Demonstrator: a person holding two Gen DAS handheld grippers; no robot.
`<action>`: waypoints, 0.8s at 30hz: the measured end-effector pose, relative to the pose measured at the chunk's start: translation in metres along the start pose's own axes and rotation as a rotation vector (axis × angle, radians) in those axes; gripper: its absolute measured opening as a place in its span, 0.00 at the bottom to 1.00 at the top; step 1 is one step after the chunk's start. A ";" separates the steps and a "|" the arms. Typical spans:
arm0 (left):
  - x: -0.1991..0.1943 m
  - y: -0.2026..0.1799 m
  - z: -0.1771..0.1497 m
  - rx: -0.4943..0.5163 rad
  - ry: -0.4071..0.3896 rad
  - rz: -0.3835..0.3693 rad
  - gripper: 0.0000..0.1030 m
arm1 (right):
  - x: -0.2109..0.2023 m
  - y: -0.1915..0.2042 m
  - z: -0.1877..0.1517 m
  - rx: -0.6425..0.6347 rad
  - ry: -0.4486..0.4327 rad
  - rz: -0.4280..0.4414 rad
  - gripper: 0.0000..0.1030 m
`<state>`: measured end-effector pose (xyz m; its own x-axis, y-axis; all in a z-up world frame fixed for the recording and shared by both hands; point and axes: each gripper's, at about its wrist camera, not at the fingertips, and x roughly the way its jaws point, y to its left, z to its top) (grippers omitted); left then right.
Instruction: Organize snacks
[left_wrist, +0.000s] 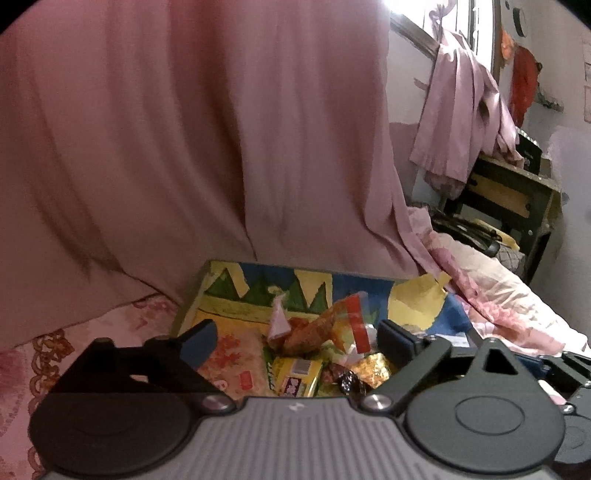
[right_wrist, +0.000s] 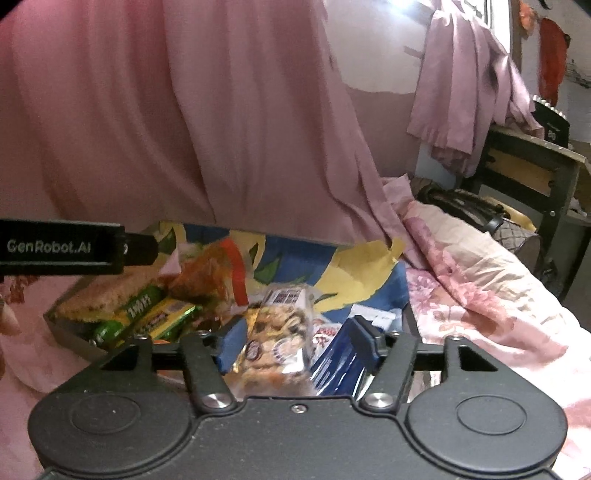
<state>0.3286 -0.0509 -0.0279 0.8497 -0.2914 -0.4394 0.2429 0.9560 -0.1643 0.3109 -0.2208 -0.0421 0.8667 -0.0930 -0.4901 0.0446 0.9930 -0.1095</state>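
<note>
In the left wrist view my left gripper (left_wrist: 297, 343) stands wide open over a box of snacks, with nothing pressed between its pads. Below it lie an orange packet with a red stripe (left_wrist: 325, 326), a yellow-green packet (left_wrist: 295, 376) and a gold wrapper (left_wrist: 373, 369). In the right wrist view my right gripper (right_wrist: 297, 341) is open. A clear packet of biscuits (right_wrist: 275, 343) sits loose between its fingers, with a blue packet (right_wrist: 334, 363) beside the right finger. Green packets (right_wrist: 144, 306) lie in the grey box (right_wrist: 70, 334) to the left.
The box's colourful lid (left_wrist: 266, 291) stands up behind the snacks. A pink curtain (left_wrist: 184, 147) hangs close behind it. Pink floral bedding (right_wrist: 480, 295) spreads to the right, before a wooden table (right_wrist: 532, 162) draped with cloth. A black bar marked GenRobot.AI (right_wrist: 62, 251) crosses the left edge.
</note>
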 end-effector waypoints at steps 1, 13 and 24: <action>-0.003 0.000 0.001 -0.002 -0.007 0.005 0.96 | -0.002 -0.002 0.002 0.006 -0.007 -0.001 0.68; -0.040 0.002 0.004 -0.020 -0.033 0.060 0.99 | -0.051 -0.027 0.014 0.114 -0.118 -0.005 0.91; -0.101 -0.010 -0.005 0.065 -0.072 0.108 1.00 | -0.109 -0.042 0.004 0.161 -0.179 0.004 0.99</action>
<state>0.2378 -0.0313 0.0138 0.9035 -0.1856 -0.3863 0.1758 0.9825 -0.0609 0.2164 -0.2523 0.0198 0.9406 -0.0884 -0.3278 0.1068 0.9935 0.0385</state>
